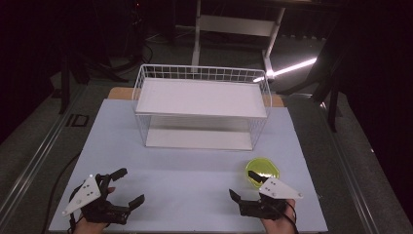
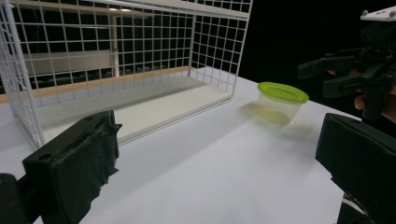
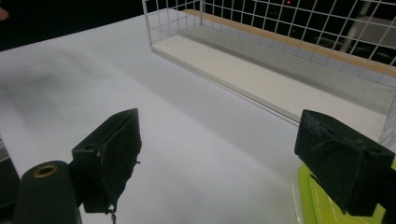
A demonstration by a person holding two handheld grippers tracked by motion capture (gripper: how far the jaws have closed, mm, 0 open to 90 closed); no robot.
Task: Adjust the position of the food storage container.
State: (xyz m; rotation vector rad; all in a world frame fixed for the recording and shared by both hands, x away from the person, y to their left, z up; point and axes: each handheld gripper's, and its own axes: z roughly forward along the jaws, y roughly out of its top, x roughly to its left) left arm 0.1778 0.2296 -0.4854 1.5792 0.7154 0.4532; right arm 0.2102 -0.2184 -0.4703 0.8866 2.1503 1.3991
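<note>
A small clear container with a lime-green lid (image 1: pixel 265 168) stands on the white table (image 1: pixel 185 170) at the front right. My right gripper (image 1: pixel 245 186) is just in front of it, jaws open and empty, and one jaw reaches over the container's near edge. In the right gripper view the green lid (image 3: pixel 317 205) shows beside the right-hand jaw of that gripper (image 3: pixel 224 149). My left gripper (image 1: pixel 129 187) rests at the front left, open and empty. In the left gripper view, the left gripper (image 2: pixel 217 154) faces the container (image 2: pixel 282 100) and the right gripper (image 2: pixel 355 79).
A white wire rack (image 1: pixel 202 97) with a white upper shelf and a white bottom board stands at the back middle of the table, its open side facing me. Bare table lies between it and the grippers. Dark floor, cables and a stand's legs (image 1: pixel 234 29) surround the table.
</note>
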